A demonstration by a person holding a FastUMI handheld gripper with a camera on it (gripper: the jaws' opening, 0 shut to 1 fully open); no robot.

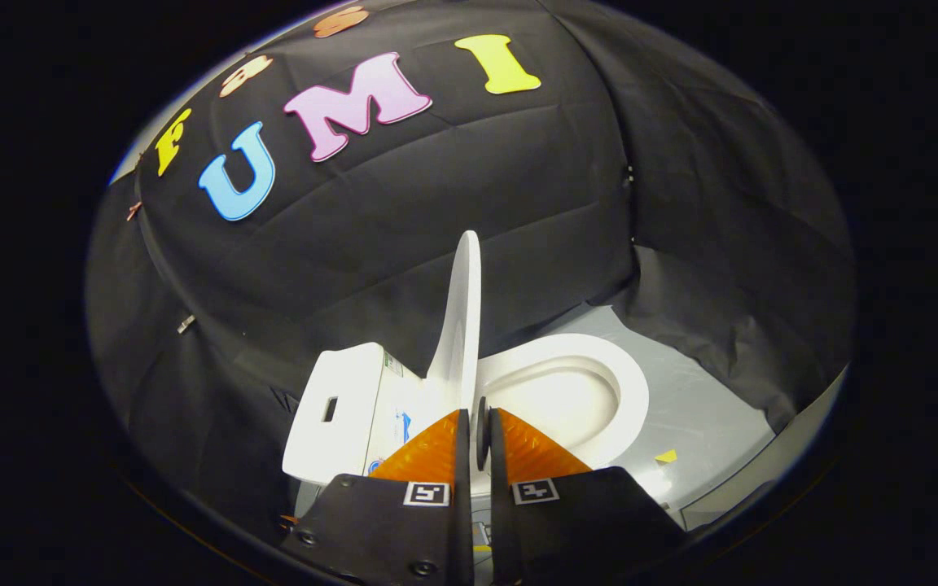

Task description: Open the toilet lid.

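A white toilet stands ahead of my fingers, seen tipped sideways. Its lid point(462, 325) is raised and shows edge-on, between the tank point(339, 407) on one side and the open seat ring point(599, 382) with the bowl on the other. My gripper point(479, 419) has its two orange fingers point(428, 452) drawn close together. The lid's near edge runs into the narrow gap between them, and both pads sit against it.
Black cloth walls close in behind and beside the toilet. The toilet stands on a grey floor point(705, 415), where a small yellow marker point(666, 456) lies beyond the seat.
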